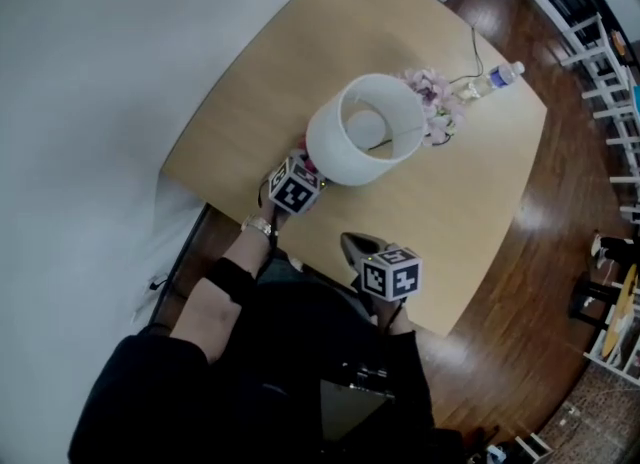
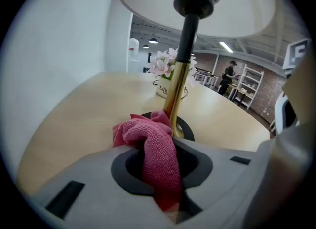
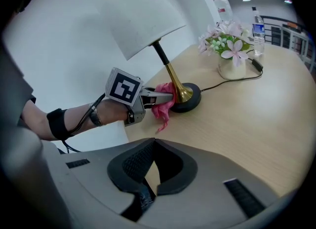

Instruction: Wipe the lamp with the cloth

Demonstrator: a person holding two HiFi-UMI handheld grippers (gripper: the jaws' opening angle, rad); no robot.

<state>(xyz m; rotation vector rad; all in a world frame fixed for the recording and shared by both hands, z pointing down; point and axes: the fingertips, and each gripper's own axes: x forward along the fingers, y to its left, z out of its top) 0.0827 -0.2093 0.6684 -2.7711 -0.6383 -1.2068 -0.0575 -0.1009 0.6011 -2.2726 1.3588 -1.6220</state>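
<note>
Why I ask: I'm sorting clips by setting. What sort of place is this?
Probably an open-plan workspace or studio, not a home: brick wall and white shelving behind the wooden table, strip lights on an exposed ceiling, a wood floor.

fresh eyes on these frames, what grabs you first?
The white-shaded lamp at the middle of the table stands out first. Next is the pink cloth clamped in the left gripper, bunched low against the brass stem. The right gripper is shut and empty, nearer the table's front edge.
</note>
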